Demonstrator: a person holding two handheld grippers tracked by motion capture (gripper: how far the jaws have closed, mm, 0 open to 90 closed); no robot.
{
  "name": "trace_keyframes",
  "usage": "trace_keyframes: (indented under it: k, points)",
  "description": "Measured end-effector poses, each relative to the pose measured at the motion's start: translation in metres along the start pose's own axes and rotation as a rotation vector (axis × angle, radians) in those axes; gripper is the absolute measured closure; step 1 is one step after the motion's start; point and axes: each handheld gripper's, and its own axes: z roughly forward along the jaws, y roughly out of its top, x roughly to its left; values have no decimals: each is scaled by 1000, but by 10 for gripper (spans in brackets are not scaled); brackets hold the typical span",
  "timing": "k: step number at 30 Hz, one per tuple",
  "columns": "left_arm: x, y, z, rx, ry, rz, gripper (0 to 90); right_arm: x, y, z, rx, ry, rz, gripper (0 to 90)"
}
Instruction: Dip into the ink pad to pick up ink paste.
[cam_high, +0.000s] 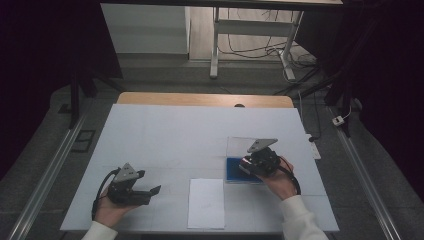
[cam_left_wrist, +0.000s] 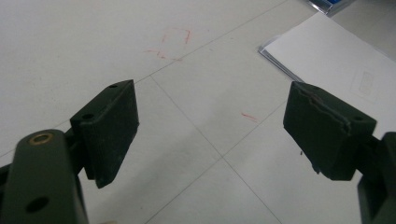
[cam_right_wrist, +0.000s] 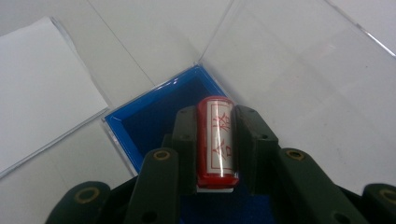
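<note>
My right gripper (cam_right_wrist: 215, 140) is shut on a red stamp (cam_right_wrist: 217, 140) with a white label bearing red characters. It hangs just above a blue ink pad (cam_right_wrist: 144, 121) in a box whose clear lid (cam_right_wrist: 299, 70) lies open behind it. In the high view the right gripper (cam_high: 252, 164) is over the blue ink pad (cam_high: 233, 169) at the right of the table. My left gripper (cam_high: 150, 192) rests at the front left, jaws wide apart with nothing between them, and its fingers (cam_left_wrist: 112, 130) hover over the bare white tabletop.
A sheet of white paper (cam_high: 206, 202) lies at the front middle of the white table (cam_high: 175, 135), between the two hands. Faint red marks (cam_left_wrist: 175, 42) show on the tabletop. Desk legs and cables stand beyond the far edge.
</note>
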Motion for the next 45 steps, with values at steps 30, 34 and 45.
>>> trace_keyframes:
  k: [30, 34, 45]
  points:
    - [-1, -1, 0, 5, 7, 1, 183, 1, -2, 5, 30, -7, 6, 707]
    - [-1, -1, 1, 10, 7, 4, 183, 0, -3, 6, 22, 1, 18, 707]
    - [-1, -1, 1, 10, 9, 3, 183, -1, -5, 6, 12, 5, 22, 707]
